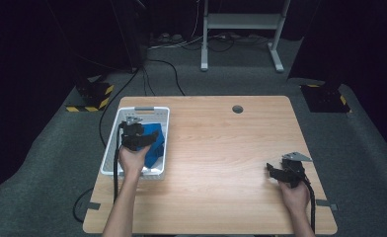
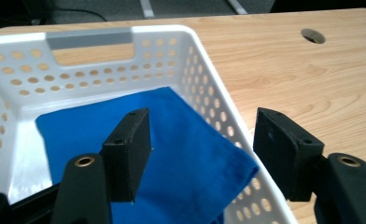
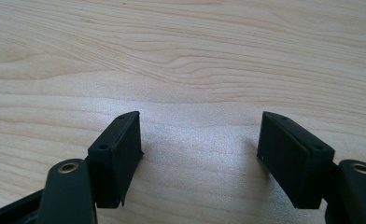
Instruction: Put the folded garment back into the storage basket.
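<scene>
The blue cloth lies in the white basket at the bench's left edge; the left gripper hovers above, fingers spread, straddling the basket's wall. The right gripper – fingers spread, empty – sits near the right edge, bare bench between.

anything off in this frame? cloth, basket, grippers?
Nothing damaged or spilled. The blue cloth lies folded in the white basket, one corner riding up its side wall rather than lying flat. The left gripper is open above it, holding nothing; the right gripper is open over bare table.
</scene>
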### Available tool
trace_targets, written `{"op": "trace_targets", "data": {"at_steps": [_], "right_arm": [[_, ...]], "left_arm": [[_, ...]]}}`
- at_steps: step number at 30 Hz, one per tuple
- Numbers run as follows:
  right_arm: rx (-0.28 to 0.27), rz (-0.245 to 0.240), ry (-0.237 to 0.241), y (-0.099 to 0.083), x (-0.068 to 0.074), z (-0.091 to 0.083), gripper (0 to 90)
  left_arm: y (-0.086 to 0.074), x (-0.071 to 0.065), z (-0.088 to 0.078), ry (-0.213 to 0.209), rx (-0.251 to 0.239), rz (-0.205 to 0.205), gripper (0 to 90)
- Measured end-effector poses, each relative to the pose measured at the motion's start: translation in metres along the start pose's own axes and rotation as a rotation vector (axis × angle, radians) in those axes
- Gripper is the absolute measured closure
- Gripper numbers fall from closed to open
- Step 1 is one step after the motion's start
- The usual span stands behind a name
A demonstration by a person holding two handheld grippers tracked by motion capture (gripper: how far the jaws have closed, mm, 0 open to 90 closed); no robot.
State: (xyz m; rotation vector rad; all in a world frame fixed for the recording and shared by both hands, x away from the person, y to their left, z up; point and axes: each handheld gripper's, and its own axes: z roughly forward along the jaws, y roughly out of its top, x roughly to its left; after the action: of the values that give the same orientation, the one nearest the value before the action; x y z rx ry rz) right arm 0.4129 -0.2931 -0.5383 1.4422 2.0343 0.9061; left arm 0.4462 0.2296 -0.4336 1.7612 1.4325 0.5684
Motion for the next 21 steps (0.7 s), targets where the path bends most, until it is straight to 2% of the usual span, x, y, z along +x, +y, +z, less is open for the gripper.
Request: {"op": "trace_targets", "data": {"at_steps": [21], "right_arm": [[0.000,-0.001,0.001,0.000,0.000,0.000,30.2]], "left_arm": [[0.001,-0.044,-0.004,-0.113,-0.055,0.051,37.1]]}}
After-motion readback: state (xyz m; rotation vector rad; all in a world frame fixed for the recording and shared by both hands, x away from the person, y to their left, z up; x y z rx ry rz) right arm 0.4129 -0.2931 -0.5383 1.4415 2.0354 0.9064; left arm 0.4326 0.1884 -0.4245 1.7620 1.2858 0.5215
